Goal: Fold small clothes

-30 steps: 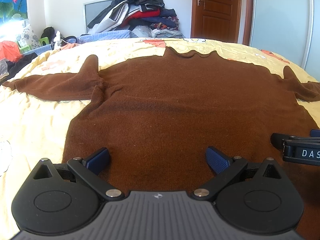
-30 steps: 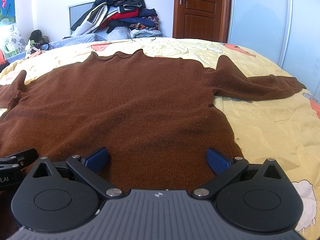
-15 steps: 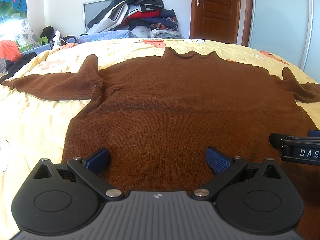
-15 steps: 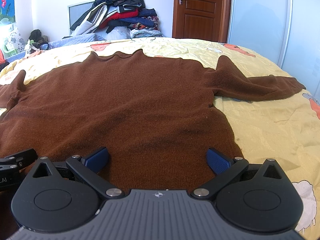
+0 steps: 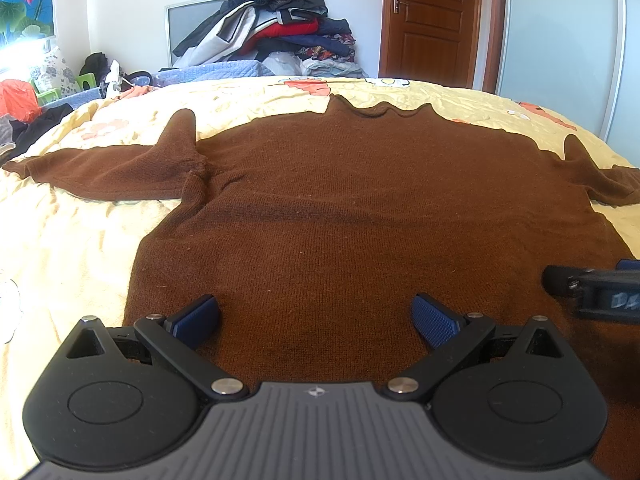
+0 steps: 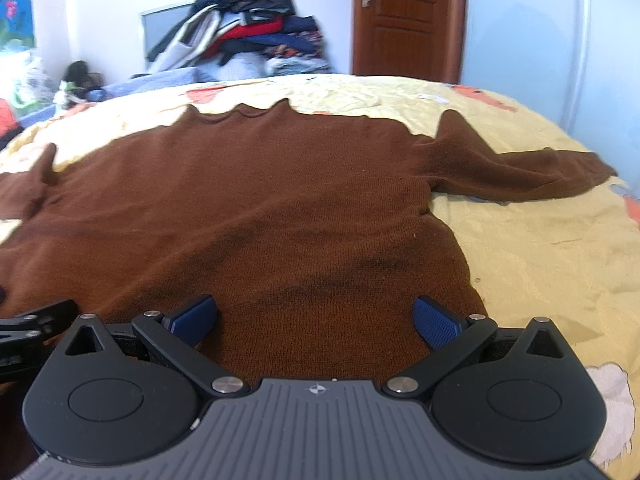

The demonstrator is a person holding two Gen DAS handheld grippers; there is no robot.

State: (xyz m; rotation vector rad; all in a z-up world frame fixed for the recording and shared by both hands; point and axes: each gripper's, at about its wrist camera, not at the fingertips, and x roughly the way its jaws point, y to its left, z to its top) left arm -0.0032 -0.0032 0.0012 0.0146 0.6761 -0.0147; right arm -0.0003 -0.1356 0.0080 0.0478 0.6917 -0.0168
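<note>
Since 0.5 s ago: right gripper (image 6: 316, 316) swung slightly rightward, view blurred; left gripper (image 5: 316, 316) unmoved. Brown sweater (image 5: 340, 216) flat on yellow bedspread (image 5: 72, 248), hem end between and under my fingertips, collar far ahead, sleeves spread to both sides. Both grippers' fingers wide apart, holding nothing. Clothes pile (image 5: 272, 28) beyond bed.

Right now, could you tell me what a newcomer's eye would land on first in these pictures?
A brown sweater lies spread flat, sleeves out, across the middle of the yellow bedspread. The left gripper and right gripper sit open over its near hem. Behind the bed, a heap of clothes is piled against the wall, left of a wooden door.
</note>
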